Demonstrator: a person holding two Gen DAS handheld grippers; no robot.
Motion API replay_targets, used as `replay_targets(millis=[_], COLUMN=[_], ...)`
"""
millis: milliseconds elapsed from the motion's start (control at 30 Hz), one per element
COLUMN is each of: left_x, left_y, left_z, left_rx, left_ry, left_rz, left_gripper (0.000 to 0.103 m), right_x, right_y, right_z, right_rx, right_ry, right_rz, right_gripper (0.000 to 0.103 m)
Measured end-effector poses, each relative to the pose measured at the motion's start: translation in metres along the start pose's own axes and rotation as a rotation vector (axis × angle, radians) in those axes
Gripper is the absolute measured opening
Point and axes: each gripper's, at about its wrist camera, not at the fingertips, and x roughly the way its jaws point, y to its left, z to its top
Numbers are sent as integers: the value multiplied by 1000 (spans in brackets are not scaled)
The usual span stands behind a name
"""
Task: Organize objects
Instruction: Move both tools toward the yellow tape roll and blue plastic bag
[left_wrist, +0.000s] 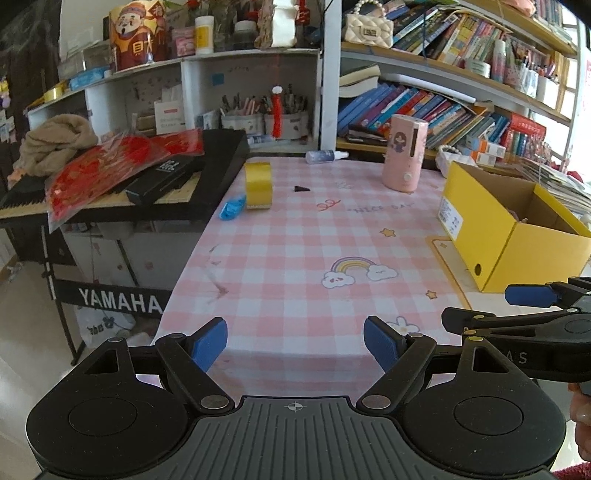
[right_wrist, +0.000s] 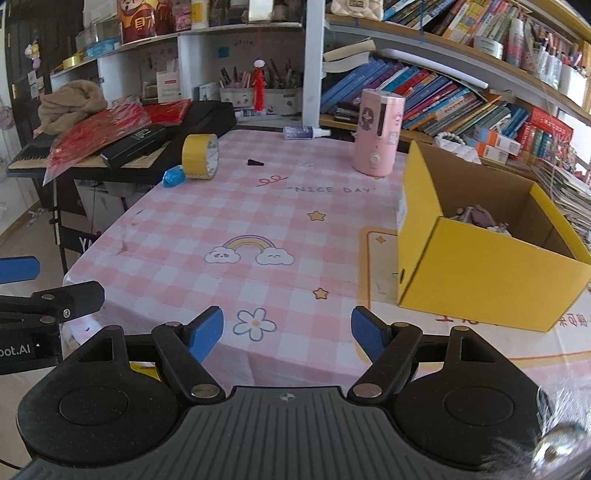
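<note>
Both grippers hovering spread and empty at the near table edge; tidying partly done.

Left gripper (left_wrist: 295, 341) and right gripper (right_wrist: 287, 334) are gaping, holding nothing. The open yellow cardboard box (right_wrist: 480, 266) is already holding some items, while the yellow tape roll (right_wrist: 200, 157) is standing on edge far-left, its axis lying roughly sideways, beside a crumpled blue thing (right_wrist: 173, 176).

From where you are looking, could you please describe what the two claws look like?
Both match: the left claw and right claw have blue textured pads on black linkage arms with silver pivot pins, round black discs, and a ribbed grey base bearing a crosshair mark. White lettering marks their sides.
</note>
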Motion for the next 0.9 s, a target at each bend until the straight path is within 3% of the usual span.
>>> replay_targets(millis=[900], left_x=[93], left_y=[22], left_z=[79], left_rx=[-62], left_ry=[-4], left_rz=[74], left_gripper=[83], right_x=[109], right_y=[-12], right_z=[101], right_rx=[-23], right_ry=[-11], right_rz=[86], right_gripper=[74])
